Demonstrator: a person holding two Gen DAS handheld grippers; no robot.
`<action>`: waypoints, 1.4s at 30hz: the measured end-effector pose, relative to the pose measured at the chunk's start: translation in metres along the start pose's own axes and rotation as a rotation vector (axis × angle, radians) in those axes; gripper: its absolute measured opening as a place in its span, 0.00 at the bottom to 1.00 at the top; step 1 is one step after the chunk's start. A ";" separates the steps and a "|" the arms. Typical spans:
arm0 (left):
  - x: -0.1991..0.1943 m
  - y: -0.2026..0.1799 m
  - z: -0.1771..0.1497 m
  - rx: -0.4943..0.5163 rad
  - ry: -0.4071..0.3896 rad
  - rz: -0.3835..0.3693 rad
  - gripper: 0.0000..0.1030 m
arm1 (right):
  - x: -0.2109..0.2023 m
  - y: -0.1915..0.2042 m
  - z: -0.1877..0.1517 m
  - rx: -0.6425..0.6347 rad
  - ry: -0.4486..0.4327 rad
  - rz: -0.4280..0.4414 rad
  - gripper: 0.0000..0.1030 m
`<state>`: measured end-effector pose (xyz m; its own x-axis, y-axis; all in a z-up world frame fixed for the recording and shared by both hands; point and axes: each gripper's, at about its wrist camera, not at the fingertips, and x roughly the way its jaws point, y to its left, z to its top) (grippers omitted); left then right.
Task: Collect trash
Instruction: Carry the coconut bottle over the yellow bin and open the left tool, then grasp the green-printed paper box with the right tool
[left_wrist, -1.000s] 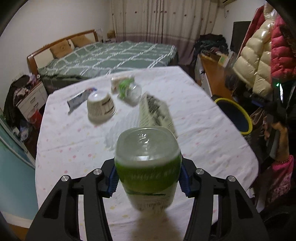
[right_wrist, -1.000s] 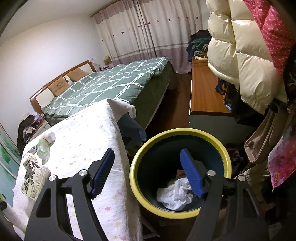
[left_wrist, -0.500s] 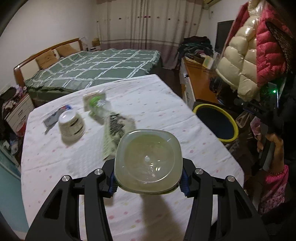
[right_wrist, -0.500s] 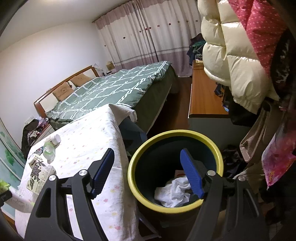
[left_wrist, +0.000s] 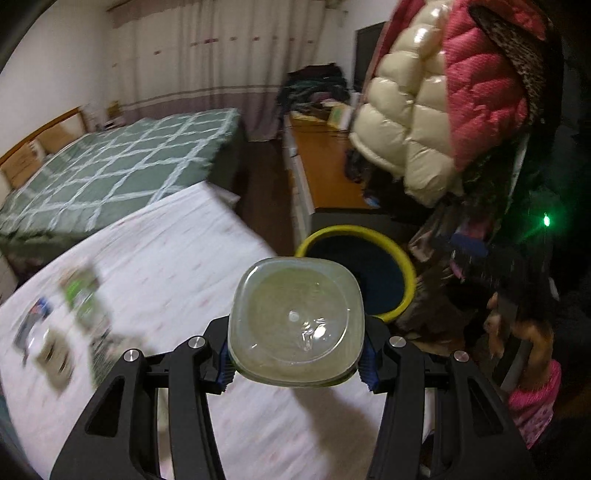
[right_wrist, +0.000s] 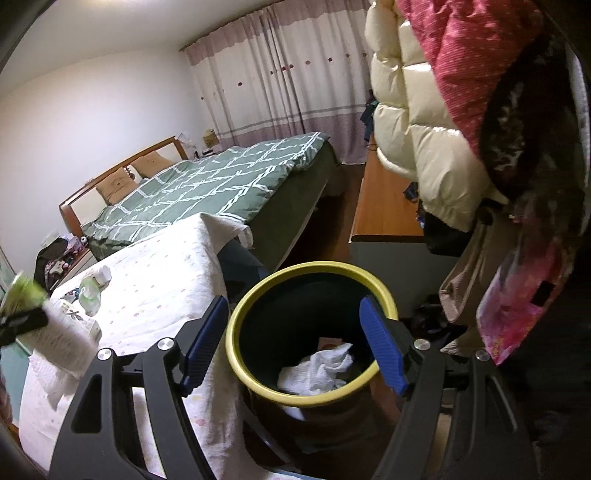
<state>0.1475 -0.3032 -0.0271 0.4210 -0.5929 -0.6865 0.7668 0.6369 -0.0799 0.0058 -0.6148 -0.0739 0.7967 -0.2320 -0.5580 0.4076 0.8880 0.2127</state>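
My left gripper (left_wrist: 295, 363) is shut on a clear plastic bottle (left_wrist: 294, 323) with a green label, seen bottom-on above the table's right edge. The same bottle (right_wrist: 26, 295) shows blurred at the far left of the right wrist view. Beyond it stands a dark bin with a yellow rim (left_wrist: 404, 258). My right gripper (right_wrist: 291, 347) hangs open and empty over that bin (right_wrist: 240, 354), which holds crumpled white paper (right_wrist: 317, 373). More trash lies on the table: a small bottle (right_wrist: 90, 293), a printed carton (right_wrist: 75, 321), blurred pieces (left_wrist: 79, 295).
The table wears a white dotted cloth (right_wrist: 155, 280). A green quilted bed (left_wrist: 110, 166) lies behind it. Puffy jackets (right_wrist: 443, 122) hang at the right above a wooden desk (left_wrist: 325, 173). A person's hand with a pink sleeve (left_wrist: 532, 391) holds the right gripper.
My left gripper swung right with the bottle, from over the table's middle to its right edge near the bin, and the bottle tipped bottom-first toward the camera. The right gripper drifted slightly over the bin.
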 end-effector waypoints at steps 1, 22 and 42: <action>0.009 -0.007 0.011 0.014 -0.006 -0.010 0.50 | -0.002 -0.003 0.001 0.000 -0.007 -0.009 0.68; 0.241 -0.077 0.057 0.014 0.238 -0.019 0.63 | -0.017 -0.055 -0.007 0.072 -0.007 -0.056 0.68; -0.028 0.009 0.027 -0.116 -0.183 0.101 0.93 | -0.005 0.016 -0.004 -0.035 0.026 0.004 0.72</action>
<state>0.1554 -0.2936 0.0108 0.5818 -0.5961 -0.5533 0.6598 0.7437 -0.1073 0.0065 -0.5983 -0.0708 0.7863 -0.2183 -0.5780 0.3880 0.9025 0.1868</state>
